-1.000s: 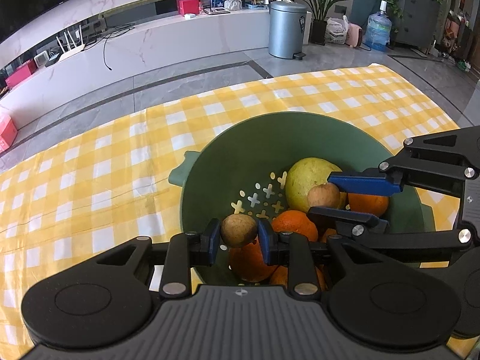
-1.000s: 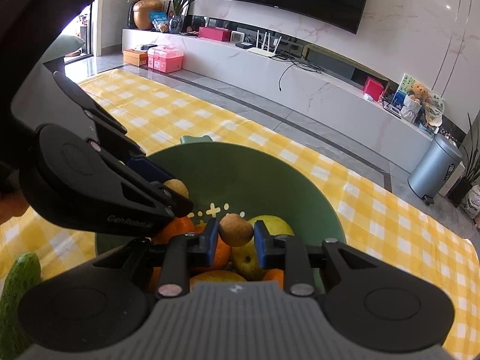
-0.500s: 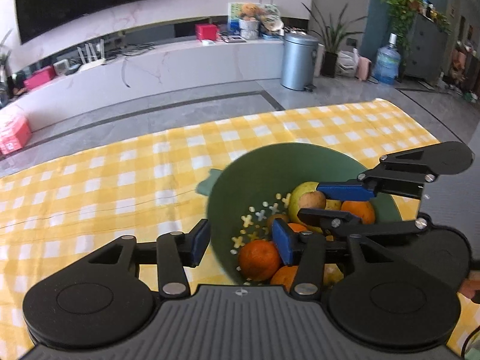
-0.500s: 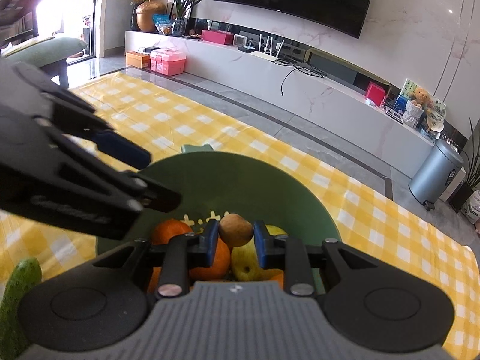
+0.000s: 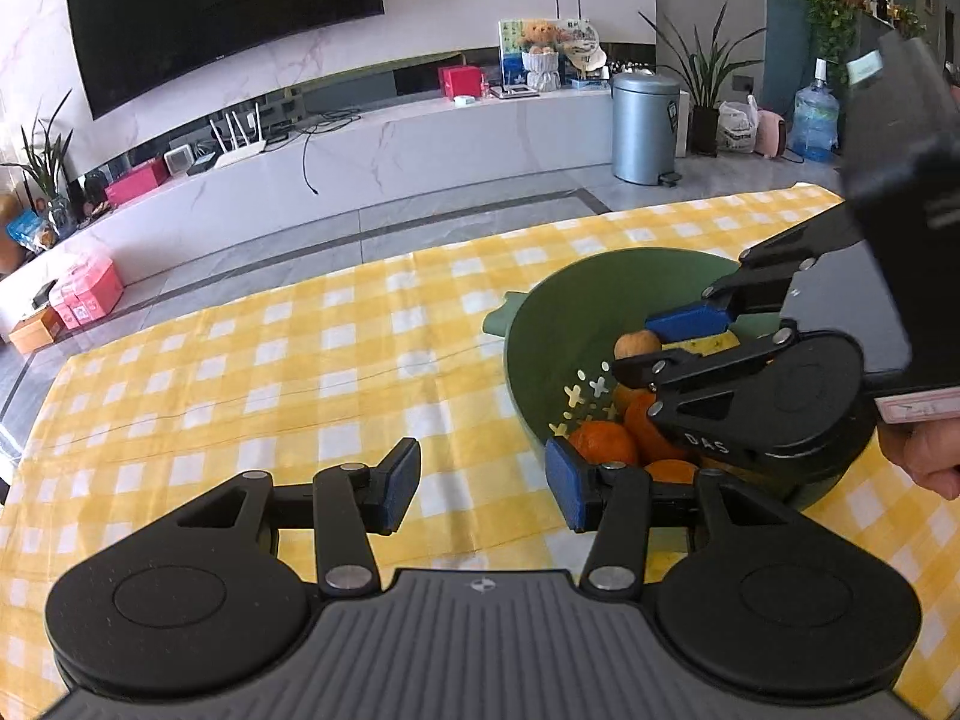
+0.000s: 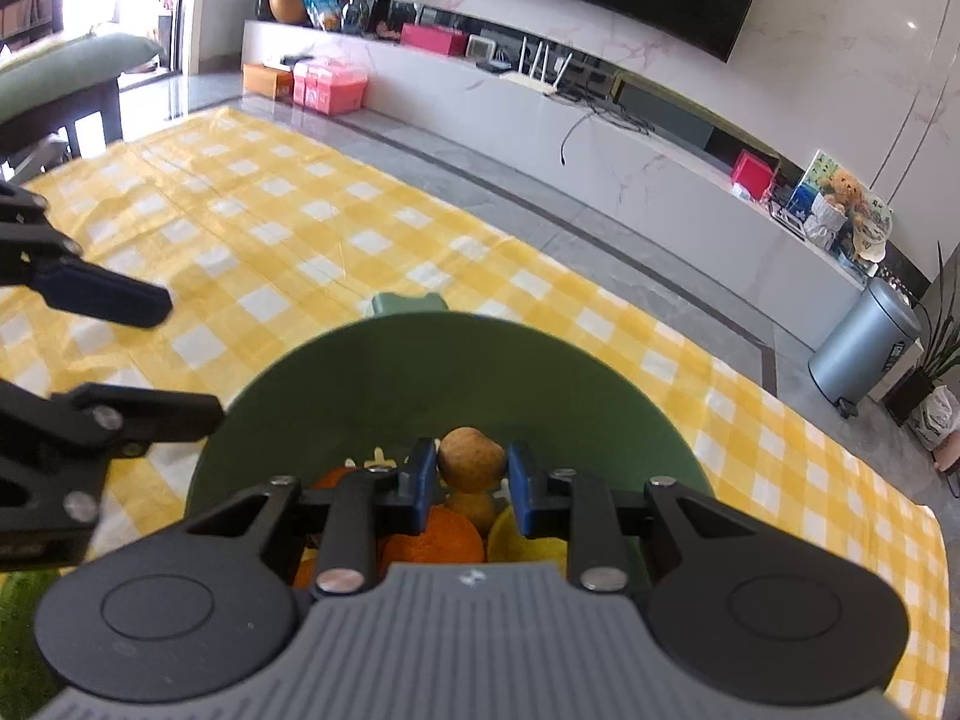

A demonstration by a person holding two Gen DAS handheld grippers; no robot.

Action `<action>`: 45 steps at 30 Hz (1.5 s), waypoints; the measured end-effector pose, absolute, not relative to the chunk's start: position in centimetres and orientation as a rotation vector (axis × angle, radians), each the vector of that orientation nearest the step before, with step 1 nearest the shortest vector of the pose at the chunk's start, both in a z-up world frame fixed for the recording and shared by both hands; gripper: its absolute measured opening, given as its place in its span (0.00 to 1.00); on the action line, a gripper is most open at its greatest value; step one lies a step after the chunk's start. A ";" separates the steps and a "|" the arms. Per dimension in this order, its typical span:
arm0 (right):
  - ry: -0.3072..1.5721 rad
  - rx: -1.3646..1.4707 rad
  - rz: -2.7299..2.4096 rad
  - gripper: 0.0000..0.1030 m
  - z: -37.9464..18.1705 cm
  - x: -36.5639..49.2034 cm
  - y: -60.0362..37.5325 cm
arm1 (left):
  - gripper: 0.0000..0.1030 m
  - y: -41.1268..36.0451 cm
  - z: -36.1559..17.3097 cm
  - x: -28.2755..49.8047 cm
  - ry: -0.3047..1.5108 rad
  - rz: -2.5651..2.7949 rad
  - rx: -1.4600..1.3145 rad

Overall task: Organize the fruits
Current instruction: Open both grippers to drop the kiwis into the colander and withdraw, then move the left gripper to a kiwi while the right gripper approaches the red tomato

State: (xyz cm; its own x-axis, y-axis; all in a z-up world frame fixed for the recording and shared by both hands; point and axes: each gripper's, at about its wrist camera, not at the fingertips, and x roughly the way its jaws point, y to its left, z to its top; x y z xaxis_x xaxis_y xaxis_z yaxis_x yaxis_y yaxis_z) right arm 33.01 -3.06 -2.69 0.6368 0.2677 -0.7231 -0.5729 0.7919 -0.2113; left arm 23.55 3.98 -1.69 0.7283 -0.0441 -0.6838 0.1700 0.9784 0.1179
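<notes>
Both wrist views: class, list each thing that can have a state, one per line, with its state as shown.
left gripper: open, nothing between its pads, over the tablecloth beside the bowl.
right gripper: shut on the small brown fruit, held above the bowl.
green bowl: upright, part filled with fruit.
oranges: lying in the bowl.
yellow checked tablecloth: spread out, slightly creased.
</notes>
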 end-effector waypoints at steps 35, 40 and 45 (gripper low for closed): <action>0.630 -0.166 0.346 0.53 1.6 19.3 -9.5 | 0.55 2.4 1.0 16.2 0.786 -0.332 0.126; 0.705 -0.115 0.329 0.53 -0.2 16.2 -10.5 | 0.56 1.8 0.0 14.6 0.800 -0.362 0.170; 0.790 -0.093 0.323 0.53 -2.1 13.8 -10.9 | 0.56 0.8 -0.6 12.7 0.803 -0.435 0.226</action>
State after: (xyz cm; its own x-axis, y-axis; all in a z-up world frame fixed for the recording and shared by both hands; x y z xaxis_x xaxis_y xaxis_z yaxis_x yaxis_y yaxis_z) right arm 13.85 -10.91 -2.08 0.6574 0.2500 -0.7109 -0.3190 0.9470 0.0380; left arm 12.74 0.83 -0.58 0.6127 -0.2892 -0.7355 0.4578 0.8885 0.0321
